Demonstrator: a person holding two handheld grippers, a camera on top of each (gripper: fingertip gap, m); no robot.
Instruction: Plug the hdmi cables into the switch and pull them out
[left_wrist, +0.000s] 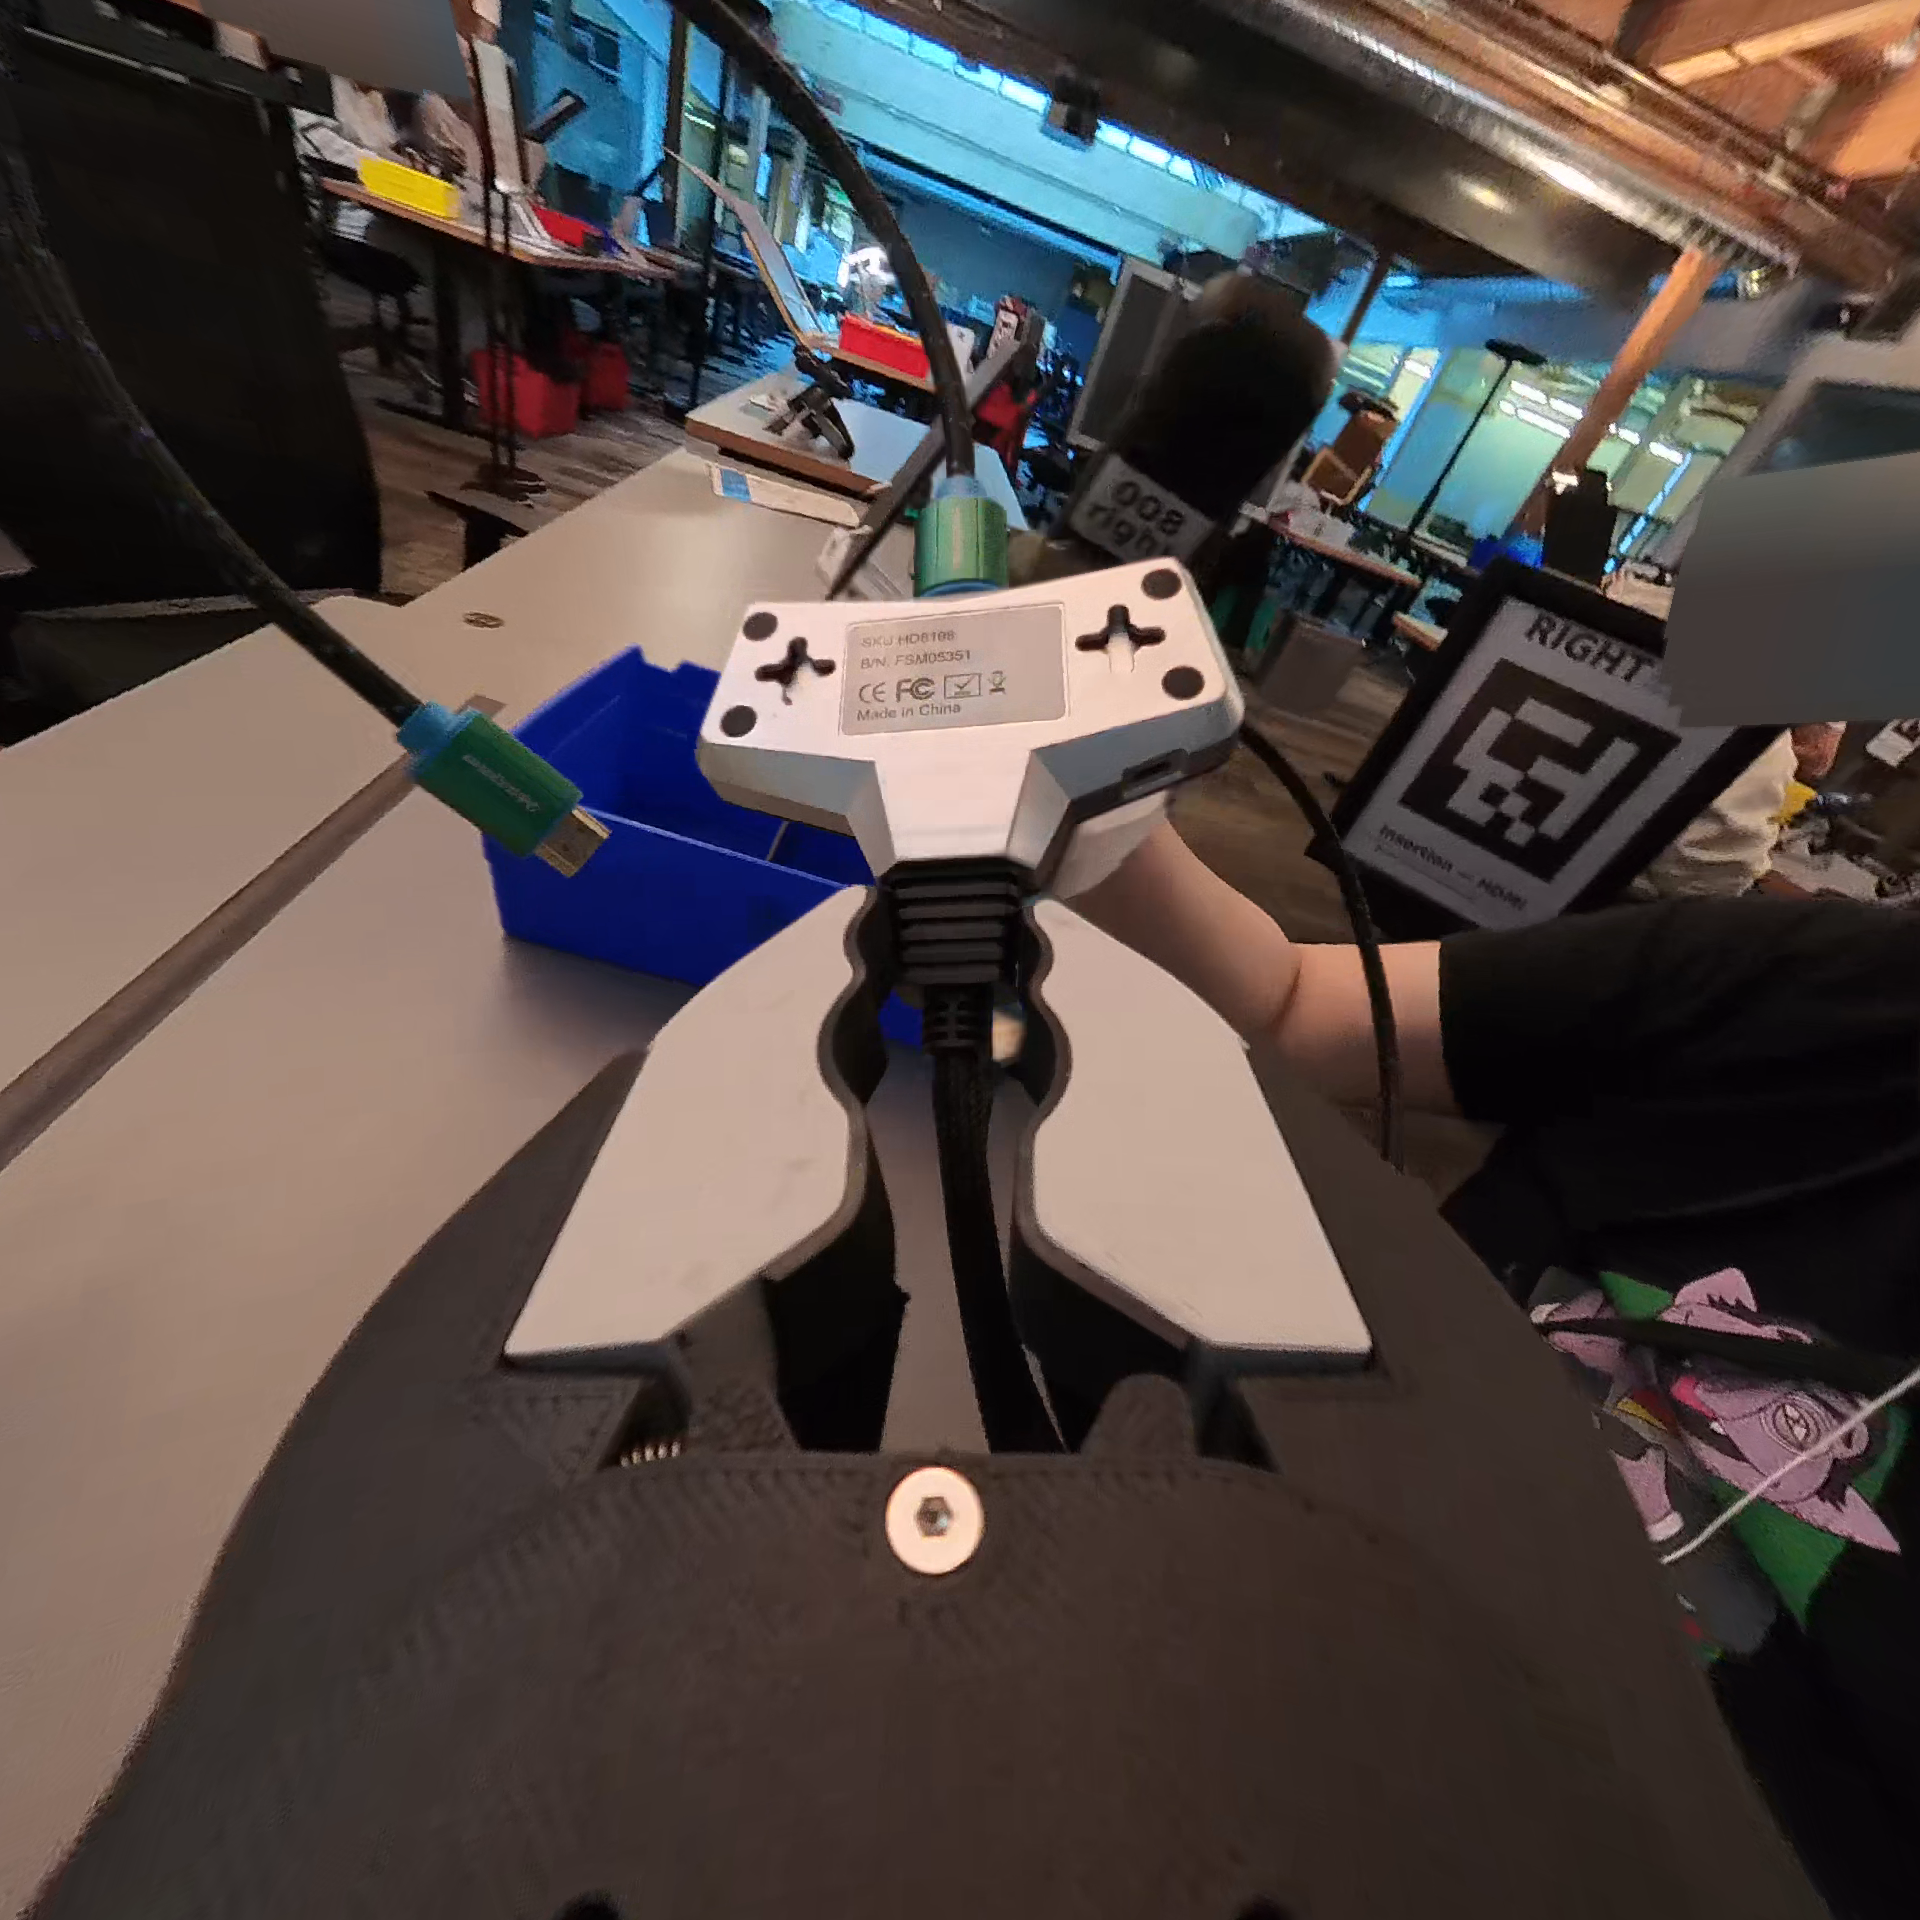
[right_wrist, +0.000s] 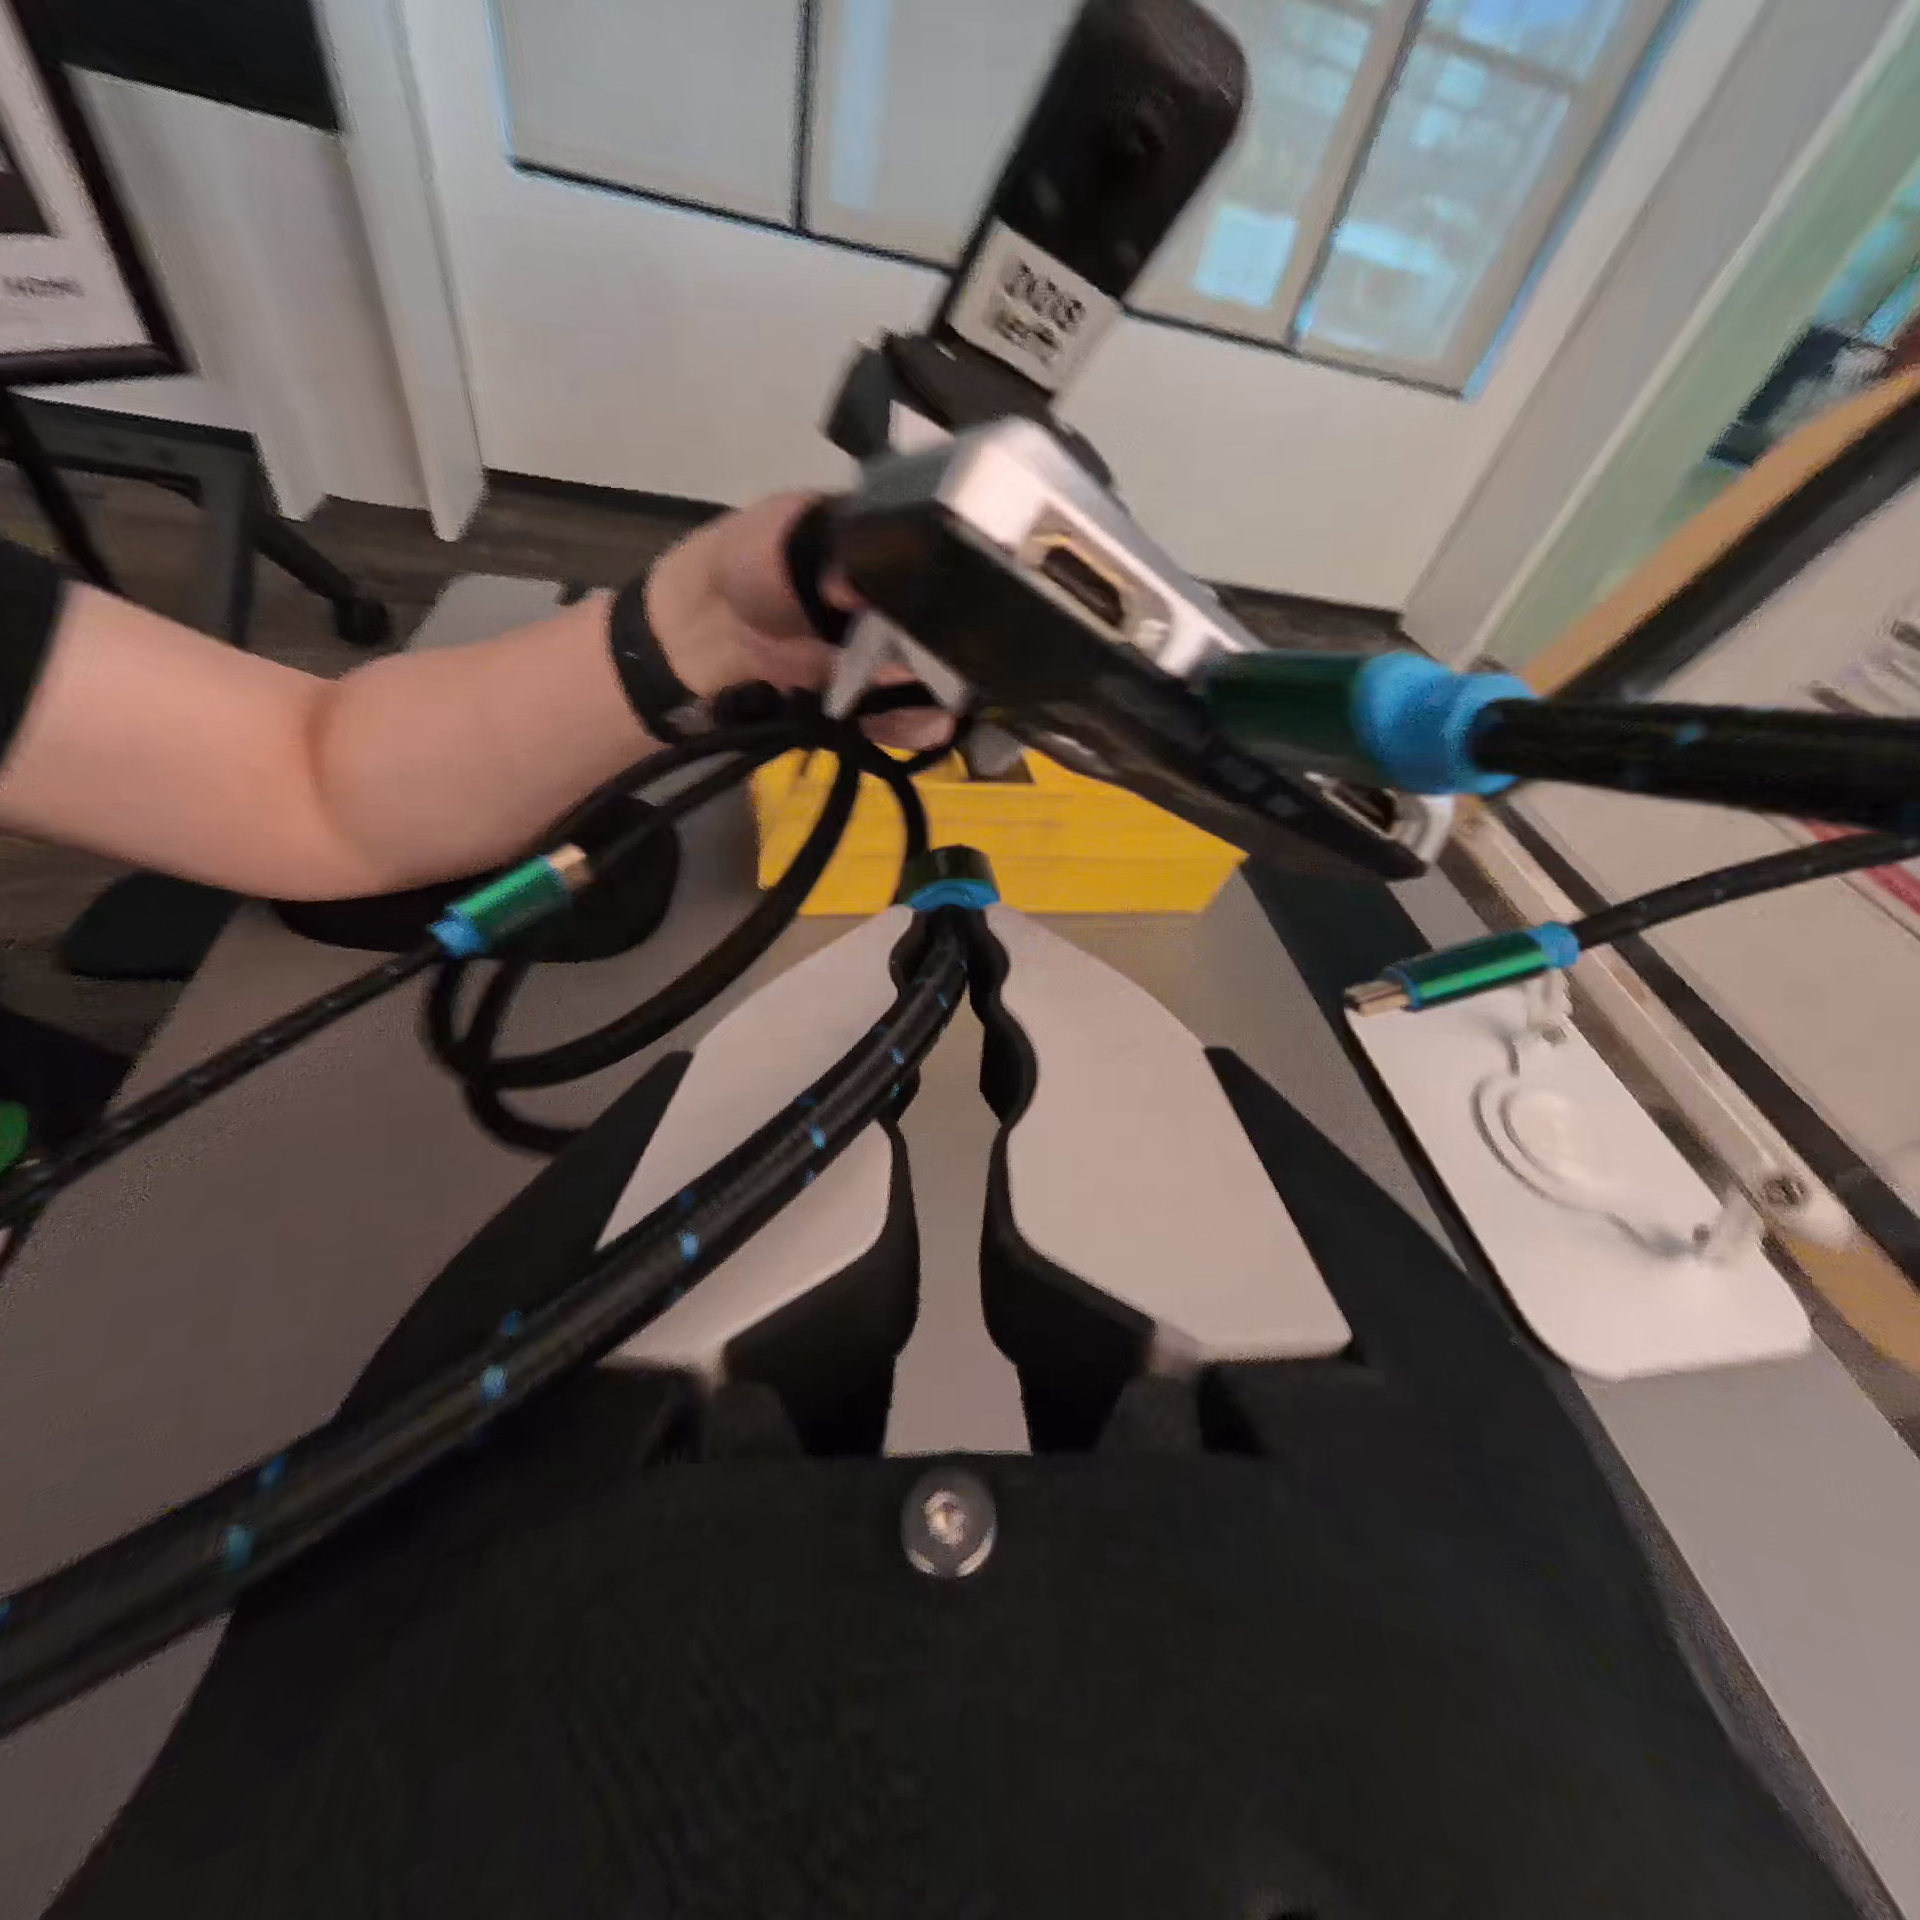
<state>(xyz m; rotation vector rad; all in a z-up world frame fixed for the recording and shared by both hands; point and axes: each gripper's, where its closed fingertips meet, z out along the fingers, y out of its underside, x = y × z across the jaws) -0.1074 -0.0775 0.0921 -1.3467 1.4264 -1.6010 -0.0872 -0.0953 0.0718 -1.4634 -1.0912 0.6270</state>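
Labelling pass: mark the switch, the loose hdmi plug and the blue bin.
switch (left_wrist: 966, 686): left wrist view, on its silver underside by the label.
loose hdmi plug (left_wrist: 497, 781): left wrist view, on its green shell, hanging unplugged over the table.
blue bin (left_wrist: 665, 904): left wrist view, on its near outer wall.

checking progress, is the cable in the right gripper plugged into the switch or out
Out. The right gripper holds its green plug short of the switch, apart.
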